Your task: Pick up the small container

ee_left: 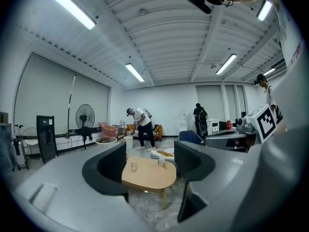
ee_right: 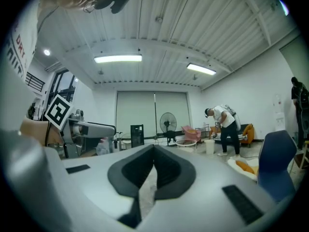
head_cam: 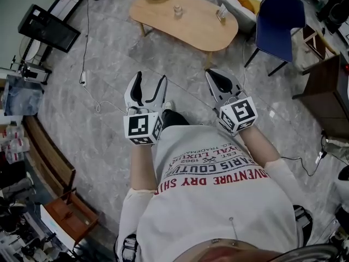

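Nothing lifted yet | small container (head_cam: 178, 10) on wooden table (head_cam: 191, 34), upper centre | left gripper (head_cam: 151, 82) jaws spread, empty | right gripper (head_cam: 216, 78) jaws pressed together | approach and grasp left

One table (head_cam: 191, 26), one blue chair (head_cam: 279, 18), one small container (head_cam: 178, 10), two claws (head_cam: 151, 81) (head_cam: 214, 75)

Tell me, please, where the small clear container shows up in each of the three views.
Head view: small container at top centre, on the wooden table.
Left gripper view: small container low centre, on that wooden table.
Right gripper view: not in it.
Shared landmark: the blue chair, visible in all three views.
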The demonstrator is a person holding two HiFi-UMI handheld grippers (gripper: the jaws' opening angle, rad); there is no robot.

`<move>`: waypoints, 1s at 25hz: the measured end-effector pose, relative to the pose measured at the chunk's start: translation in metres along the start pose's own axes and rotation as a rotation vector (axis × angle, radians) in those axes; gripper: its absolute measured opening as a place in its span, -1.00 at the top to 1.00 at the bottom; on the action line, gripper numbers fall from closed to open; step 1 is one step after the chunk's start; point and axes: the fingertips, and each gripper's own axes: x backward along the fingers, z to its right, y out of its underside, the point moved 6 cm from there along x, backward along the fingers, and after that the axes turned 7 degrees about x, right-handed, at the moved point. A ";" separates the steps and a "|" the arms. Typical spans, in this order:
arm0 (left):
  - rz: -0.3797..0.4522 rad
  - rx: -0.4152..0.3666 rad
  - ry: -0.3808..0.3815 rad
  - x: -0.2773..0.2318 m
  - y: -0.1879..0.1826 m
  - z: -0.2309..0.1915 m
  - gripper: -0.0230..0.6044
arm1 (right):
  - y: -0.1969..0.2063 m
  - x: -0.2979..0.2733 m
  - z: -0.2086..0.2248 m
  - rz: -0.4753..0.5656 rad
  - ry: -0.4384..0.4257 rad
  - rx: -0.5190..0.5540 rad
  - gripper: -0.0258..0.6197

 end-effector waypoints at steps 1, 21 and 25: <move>-0.003 -0.005 0.007 -0.003 0.001 -0.005 -0.02 | 0.001 -0.008 0.000 -0.001 -0.002 -0.001 0.90; -0.070 -0.010 0.197 -0.184 -0.036 -0.287 -0.02 | -0.012 -0.310 0.014 -0.116 0.170 -0.008 0.90; -0.101 -0.033 0.263 -0.226 -0.041 -0.324 -0.02 | -0.009 -0.354 0.029 -0.144 0.236 -0.042 0.90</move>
